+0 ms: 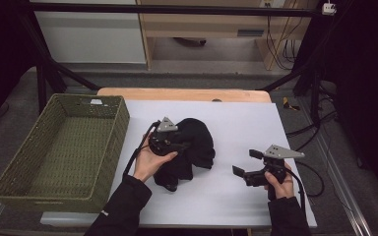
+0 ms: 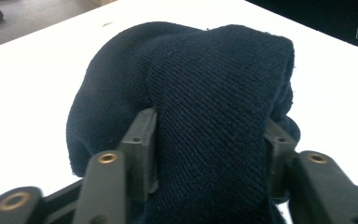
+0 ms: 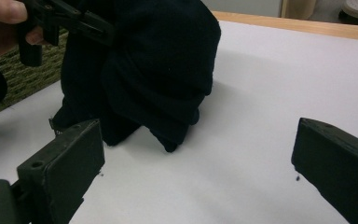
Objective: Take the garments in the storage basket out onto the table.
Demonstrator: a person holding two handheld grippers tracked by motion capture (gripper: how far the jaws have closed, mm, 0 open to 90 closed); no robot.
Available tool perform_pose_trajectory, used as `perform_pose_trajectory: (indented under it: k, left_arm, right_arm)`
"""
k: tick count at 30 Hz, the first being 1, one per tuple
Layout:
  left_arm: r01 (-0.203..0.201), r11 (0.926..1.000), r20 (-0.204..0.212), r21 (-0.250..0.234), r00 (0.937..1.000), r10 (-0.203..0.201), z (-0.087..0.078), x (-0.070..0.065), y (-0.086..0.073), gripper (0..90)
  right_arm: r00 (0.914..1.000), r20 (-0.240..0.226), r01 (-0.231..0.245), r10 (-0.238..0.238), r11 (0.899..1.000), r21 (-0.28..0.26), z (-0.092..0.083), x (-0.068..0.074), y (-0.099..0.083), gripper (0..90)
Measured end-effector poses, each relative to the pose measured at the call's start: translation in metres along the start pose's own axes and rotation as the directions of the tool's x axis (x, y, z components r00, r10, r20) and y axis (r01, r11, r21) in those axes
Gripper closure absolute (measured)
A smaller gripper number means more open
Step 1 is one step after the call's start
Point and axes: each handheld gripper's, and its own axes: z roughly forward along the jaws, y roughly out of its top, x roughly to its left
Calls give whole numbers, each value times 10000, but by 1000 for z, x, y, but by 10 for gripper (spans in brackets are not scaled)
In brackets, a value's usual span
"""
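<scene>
from above we see the left gripper (image 1: 177,142) on the dark cloth (image 1: 192,147), its own view shows a fold between the jaws, pads touching, right gripper (image 1: 243,164) wide, empty

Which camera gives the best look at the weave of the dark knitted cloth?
The left gripper view: the dark knitted cloth sits close up, its ribbing sharp. The high view shows a small black heap; the right gripper view shows dim folds.

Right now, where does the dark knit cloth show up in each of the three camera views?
High view: dark knit cloth at the middle of the white table, under the left gripper.
Left gripper view: centre, a fold between the jaws.
Right gripper view: upper left, beyond the jaws.
Shared landmark: the white table.
</scene>
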Motion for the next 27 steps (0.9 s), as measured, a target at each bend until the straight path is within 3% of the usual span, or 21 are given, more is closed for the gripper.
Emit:
perform_pose_trajectory:
  k: [4,10,16,18,27]
  left_arm:
    - [281,9984,255,-484,9993,-269,-8,1,-2,353]
    - [224,9945,356,-1027,9992,-188,-27,2,-7,218]
    - [207,9965,113,-812,9997,-199,-36,2,-17,71]
    - [311,9968,241,-742,9993,-294,-39,3,-21,59]
    - [570,9971,36,-511,9984,-569,-57,4,-42,3]
  right_arm:
    - [10000,2,-8,8,10000,-3,0,0,0,26]
    - [10000,-5,-14,14,10000,77,2,1,-1,26]
    - [10000,-19,20,-20,9999,112,3,1,-1,26]
    - [10000,-8,28,-28,9999,134,3,1,-1,26]
    - [10000,-20,21,-21,9998,193,5,2,-2,26]
